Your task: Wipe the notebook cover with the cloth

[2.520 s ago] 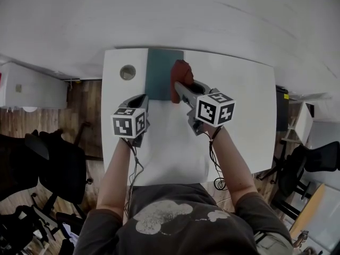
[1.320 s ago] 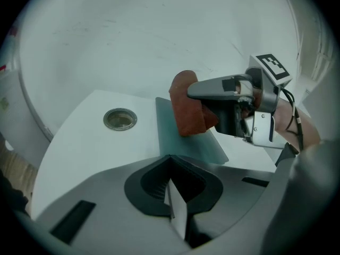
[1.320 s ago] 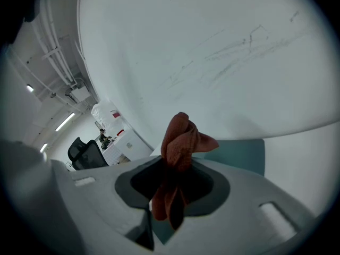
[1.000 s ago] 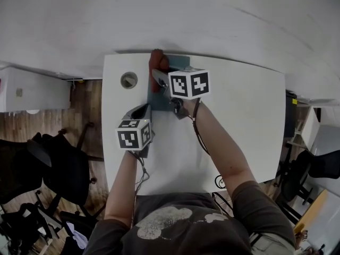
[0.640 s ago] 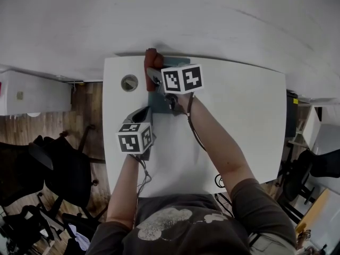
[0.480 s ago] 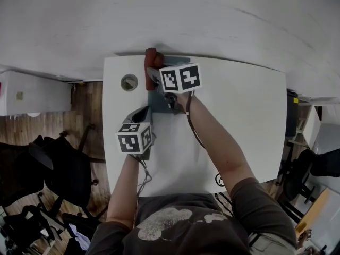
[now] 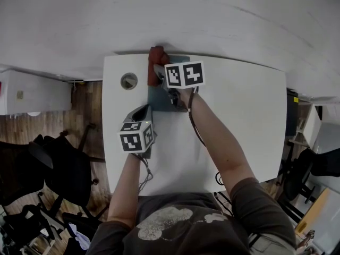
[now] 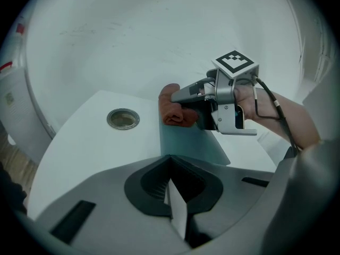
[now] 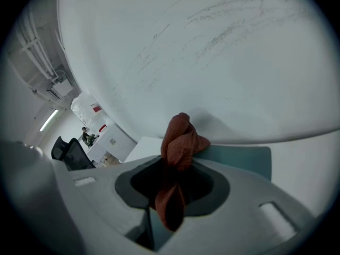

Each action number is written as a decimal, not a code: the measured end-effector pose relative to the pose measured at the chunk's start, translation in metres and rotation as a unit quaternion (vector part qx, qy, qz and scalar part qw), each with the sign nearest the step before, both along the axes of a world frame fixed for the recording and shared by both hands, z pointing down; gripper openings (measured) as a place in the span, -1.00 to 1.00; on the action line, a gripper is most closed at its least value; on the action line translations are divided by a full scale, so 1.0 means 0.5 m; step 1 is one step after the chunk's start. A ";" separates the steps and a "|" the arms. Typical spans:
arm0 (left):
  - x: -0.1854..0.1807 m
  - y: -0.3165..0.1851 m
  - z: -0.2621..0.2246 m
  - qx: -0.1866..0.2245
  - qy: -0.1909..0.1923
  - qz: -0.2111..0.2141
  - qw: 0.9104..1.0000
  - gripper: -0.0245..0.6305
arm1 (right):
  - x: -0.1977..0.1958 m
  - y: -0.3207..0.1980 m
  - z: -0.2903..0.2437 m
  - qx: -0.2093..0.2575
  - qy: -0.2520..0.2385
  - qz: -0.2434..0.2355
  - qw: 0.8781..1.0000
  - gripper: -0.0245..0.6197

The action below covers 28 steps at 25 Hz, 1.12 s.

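Note:
A teal notebook [image 7: 160, 92] lies flat at the far edge of the white table [image 7: 239, 116]. A red-brown cloth [image 7: 155, 58] rests on its far left corner, bunched against the wall. My right gripper [image 7: 158, 70] is shut on the cloth [image 9: 178, 140], which hangs down between its jaws, with the notebook [image 9: 245, 159] showing behind. From the left gripper view, the cloth [image 8: 173, 110] and right gripper [image 8: 187, 99] sit on the notebook [image 8: 186, 142]. My left gripper [image 7: 143, 111] stands at the notebook's near left corner. Its jaws [image 8: 175, 209] are shut and hide the notebook's near edge.
A round cable hole [image 7: 128, 81] sits in the table left of the notebook. The white wall [image 7: 170, 15] rises right behind the table's far edge. Black office chairs [image 7: 58, 169] stand on the wooden floor to the left. A cable [image 7: 219, 180] hangs at the table's near edge.
The right gripper carried the cloth from the notebook's right side across to its far left corner, then edged slightly back to the right. The left gripper stayed at the near left corner.

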State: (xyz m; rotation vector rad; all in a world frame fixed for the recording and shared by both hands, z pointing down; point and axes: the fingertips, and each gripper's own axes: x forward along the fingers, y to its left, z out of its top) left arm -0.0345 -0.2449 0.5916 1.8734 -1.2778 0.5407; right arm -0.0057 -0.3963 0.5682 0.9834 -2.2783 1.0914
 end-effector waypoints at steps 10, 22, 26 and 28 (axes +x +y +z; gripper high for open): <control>0.001 0.001 -0.002 0.004 0.002 -0.010 1.000 -0.93 | 0.041 0.007 0.001 -0.005 -0.006 0.015 1.000 -0.59; 0.002 0.003 -0.002 0.005 0.007 -0.011 1.000 -0.93 | 0.094 0.015 0.002 -0.008 -0.004 0.026 1.000 -0.59; 0.002 0.003 -0.003 0.005 0.006 -0.011 1.000 -0.93 | 0.111 0.016 0.000 -0.009 -0.002 0.032 0.999 -0.59; 0.002 0.004 -0.004 0.006 0.005 -0.010 1.000 -0.93 | 0.123 0.017 -0.001 -0.008 0.001 0.036 0.999 -0.59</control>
